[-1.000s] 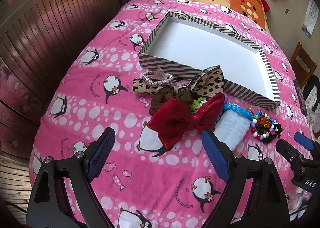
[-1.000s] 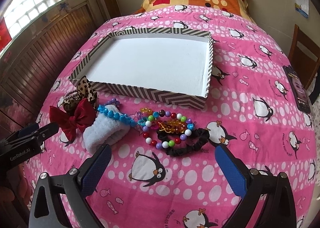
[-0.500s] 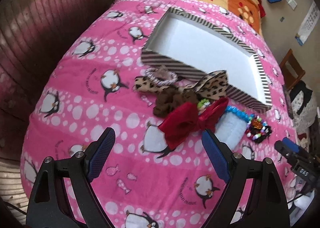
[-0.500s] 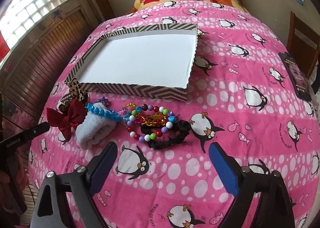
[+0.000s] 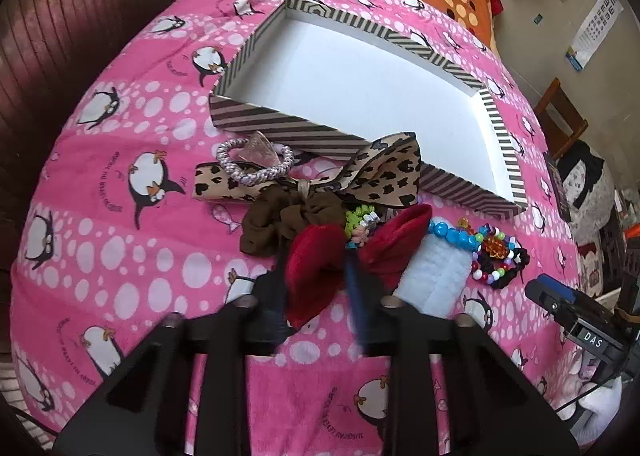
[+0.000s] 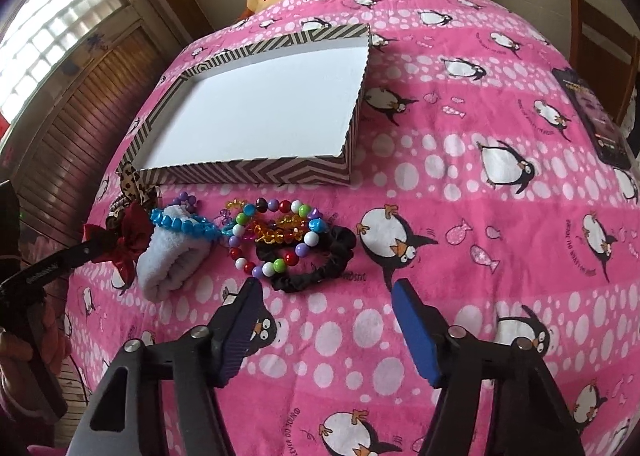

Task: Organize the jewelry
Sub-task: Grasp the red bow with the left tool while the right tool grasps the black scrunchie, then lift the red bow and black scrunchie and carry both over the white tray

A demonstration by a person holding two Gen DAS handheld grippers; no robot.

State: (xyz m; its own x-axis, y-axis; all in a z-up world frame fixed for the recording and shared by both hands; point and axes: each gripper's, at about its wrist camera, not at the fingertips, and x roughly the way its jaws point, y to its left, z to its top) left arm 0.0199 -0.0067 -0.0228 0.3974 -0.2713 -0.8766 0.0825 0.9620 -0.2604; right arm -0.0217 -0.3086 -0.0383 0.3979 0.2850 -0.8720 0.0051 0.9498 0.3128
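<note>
Nothing is in the box (image 5: 360, 88) yet; its white floor is bare from rim to rim, so I judge the sorting has barely begun. All the pieces lie in a row on the blanket (image 6: 460, 184), along the box's near wall.

The left gripper (image 5: 316, 280) has its fingers drawn close around one lobe of the red bow (image 5: 320, 268). Motion blur smears the fingers, so it may be pinching the velvet, but I cannot tell whether it has a firm hold. The bow itself is on the blanket at 6 o'clock from the box in the left view, overlapping the brown scrunchie (image 5: 280, 224) and the leopard bow (image 5: 384, 176).

The right gripper (image 6: 326, 310) is spread wide and holds nothing; it hovers just short of the black scrunchie (image 6: 316, 260) and the bead bracelets (image 6: 272, 234), which sit at 12 o'clock from it.

Left to do, as I read it: everything. The red bow, leopard bow, brown scrunchie, pale hair tie (image 5: 256, 160), white cuff (image 6: 168, 256), blue beads (image 6: 180, 222), bead bracelets and black scrunchie all wait outside the box.
</note>
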